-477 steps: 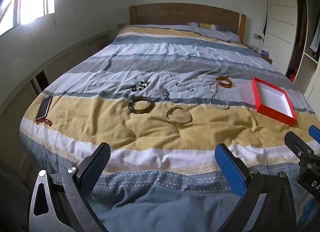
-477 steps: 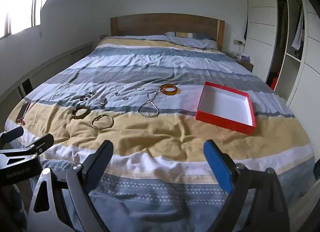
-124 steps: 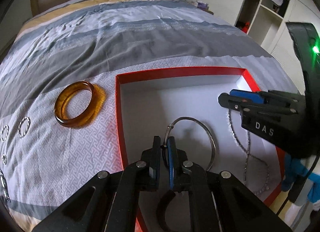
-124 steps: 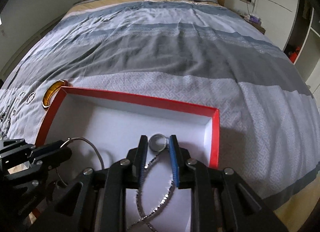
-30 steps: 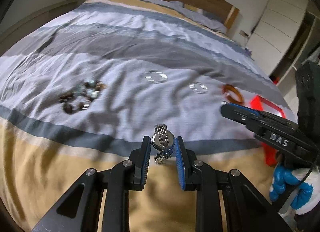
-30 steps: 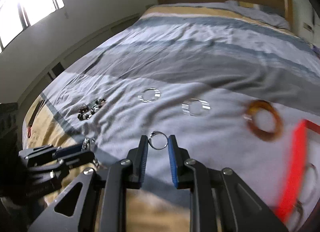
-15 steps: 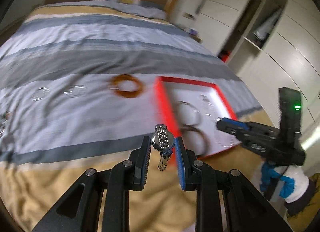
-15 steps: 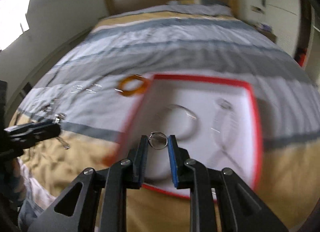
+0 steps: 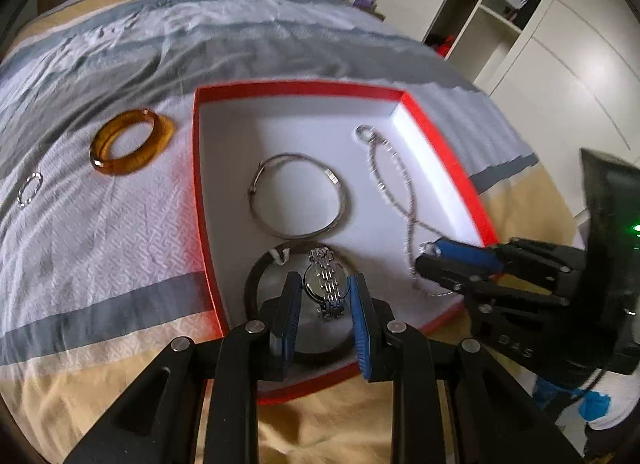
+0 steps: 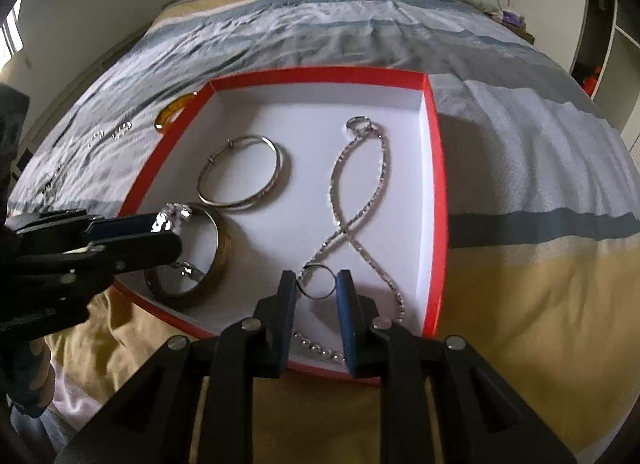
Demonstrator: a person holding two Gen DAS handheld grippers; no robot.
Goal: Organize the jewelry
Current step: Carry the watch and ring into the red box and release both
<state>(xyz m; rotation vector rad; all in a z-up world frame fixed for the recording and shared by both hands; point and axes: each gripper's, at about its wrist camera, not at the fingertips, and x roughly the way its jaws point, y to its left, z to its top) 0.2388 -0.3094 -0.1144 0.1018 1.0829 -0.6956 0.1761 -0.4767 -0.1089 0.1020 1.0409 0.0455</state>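
Observation:
A red box point(image 9: 440, 151) with a white floor lies on the bed; it also shows in the right wrist view point(image 10: 436, 191). Inside lie a silver bangle point(image 9: 298, 195), a dark bangle point(image 9: 256, 284), a silver chain point(image 9: 404, 191) and a small ring point(image 9: 364, 131). My left gripper point(image 9: 325, 296) is shut on a silver watch point(image 9: 326, 288) above the dark bangle at the box's near edge. My right gripper point(image 10: 316, 288) is shut on a small silver ring point(image 10: 316, 282) over the box's near end, above the chain point(image 10: 360, 191).
An amber bangle point(image 9: 128, 141) lies on the striped duvet left of the box, with a small silver hoop point(image 9: 29, 189) further left. More small pieces point(image 10: 116, 131) lie on the duvet. White wardrobes point(image 9: 560, 43) stand to the right of the bed.
Both grippers have swung from the loose jewelry to the red box, carrying the watch and the ring. They now hover low over the box's near end.

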